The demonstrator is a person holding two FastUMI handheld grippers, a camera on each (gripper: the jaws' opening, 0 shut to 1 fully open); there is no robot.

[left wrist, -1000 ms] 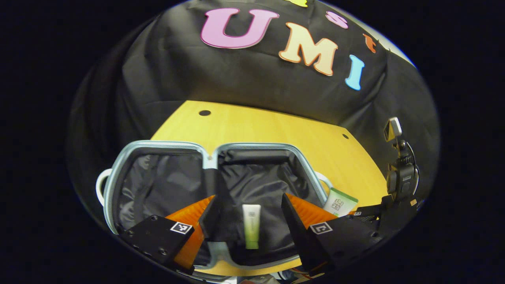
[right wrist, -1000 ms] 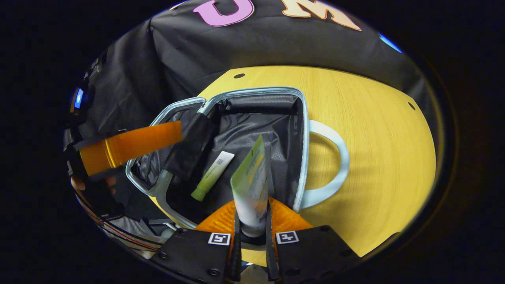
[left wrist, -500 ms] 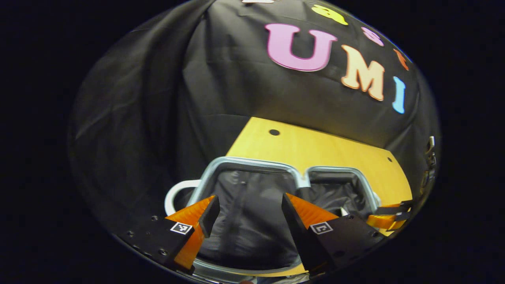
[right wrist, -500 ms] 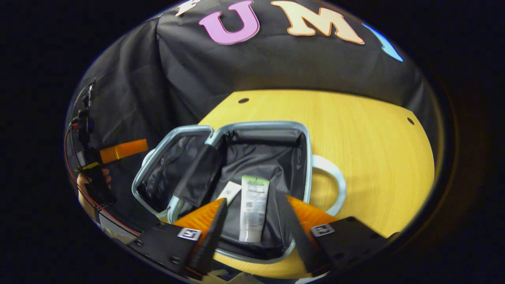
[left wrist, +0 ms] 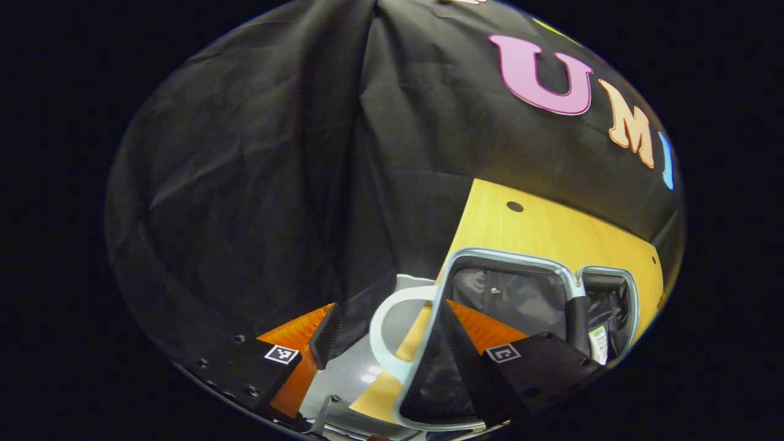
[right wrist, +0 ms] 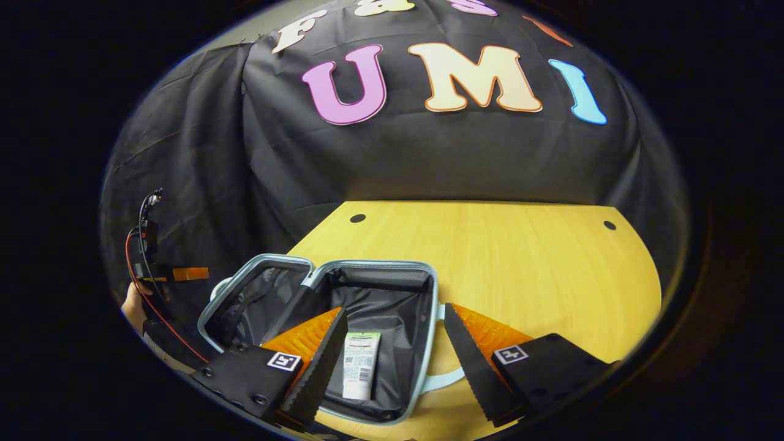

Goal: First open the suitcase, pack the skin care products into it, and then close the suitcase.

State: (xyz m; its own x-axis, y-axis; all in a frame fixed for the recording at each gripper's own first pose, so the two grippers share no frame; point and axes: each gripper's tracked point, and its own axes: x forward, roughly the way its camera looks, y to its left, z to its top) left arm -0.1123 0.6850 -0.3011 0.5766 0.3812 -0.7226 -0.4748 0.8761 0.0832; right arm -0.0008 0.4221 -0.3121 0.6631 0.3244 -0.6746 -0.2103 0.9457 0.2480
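My right gripper (right wrist: 392,361) hangs with its jaws spread wide and nothing between them, above the near end of the open suitcase (right wrist: 429,343), where a white tube (right wrist: 358,366) lies flat on the dark lining. My left gripper (left wrist: 386,343) is likewise agape and empty, its fingers either side of the suitcase's pale handle (left wrist: 383,334) at the table (left wrist: 539,229) edge. Opening looks done and packing seems finished; closing the suitcase is what remains.

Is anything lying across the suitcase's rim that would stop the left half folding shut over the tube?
Nothing visible does. The tube lies flat inside the open suitcase, below the rim. Both the right gripper and the left gripper are open.
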